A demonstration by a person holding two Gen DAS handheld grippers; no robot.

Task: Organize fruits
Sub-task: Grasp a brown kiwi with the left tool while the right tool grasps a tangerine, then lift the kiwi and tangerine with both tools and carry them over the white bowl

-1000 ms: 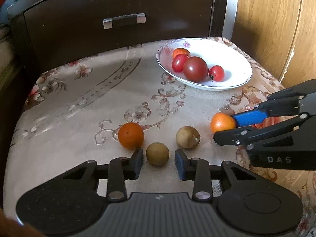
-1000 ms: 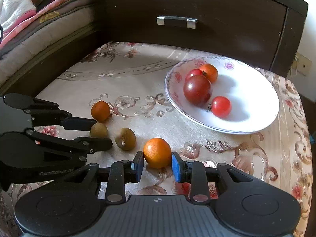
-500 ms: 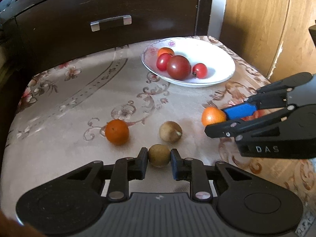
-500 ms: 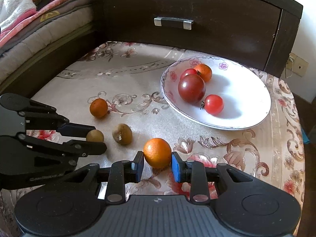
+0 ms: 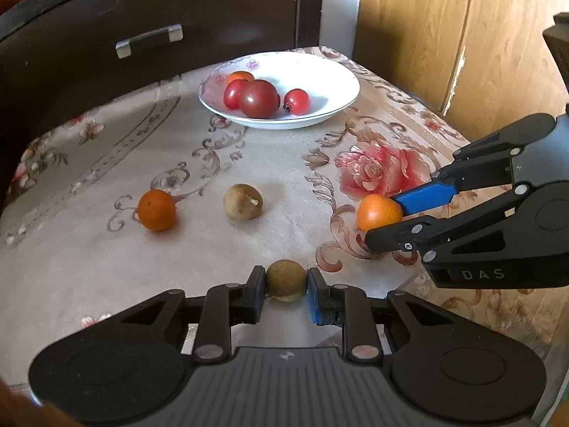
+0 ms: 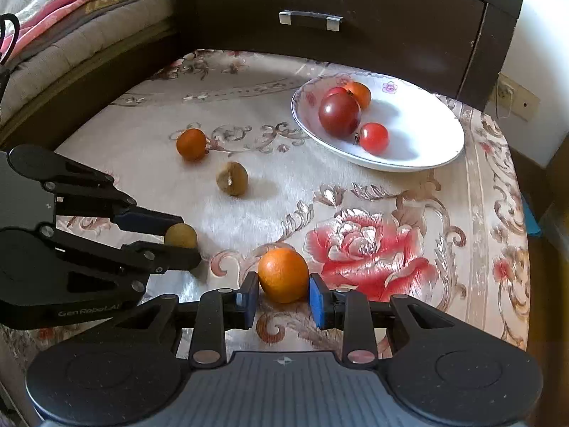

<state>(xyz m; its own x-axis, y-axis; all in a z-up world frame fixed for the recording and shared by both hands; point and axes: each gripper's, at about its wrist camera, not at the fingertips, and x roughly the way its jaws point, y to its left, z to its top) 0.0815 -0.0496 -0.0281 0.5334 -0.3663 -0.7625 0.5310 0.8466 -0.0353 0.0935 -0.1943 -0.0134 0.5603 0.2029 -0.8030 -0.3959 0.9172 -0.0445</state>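
My left gripper [image 5: 284, 281] is shut on a small brown round fruit [image 5: 286, 279], held just above the floral cloth. In the right wrist view the left gripper [image 6: 181, 242] shows the same brown fruit [image 6: 181, 235] at its tips. My right gripper [image 6: 282, 284] is shut on an orange [image 6: 283, 274]; the left wrist view has the right gripper [image 5: 386, 217] and the orange [image 5: 378, 212] at the right. A small orange fruit [image 5: 157, 210] and a second brown fruit [image 5: 243, 201] lie loose on the cloth. The white plate [image 5: 334, 82] at the back holds several tomatoes.
A dark cabinet with a metal drawer handle [image 6: 311, 19] stands behind the table. A wooden panel [image 5: 462, 35] rises at the right and bedding [image 6: 53, 35] lies to the left. The table edge [image 6: 522, 249] drops off close to the plate's right.
The left gripper closed on the brown fruit, then both grippers rose and drew back from the plate. The right pads now press the orange. The loose fruits stayed put.
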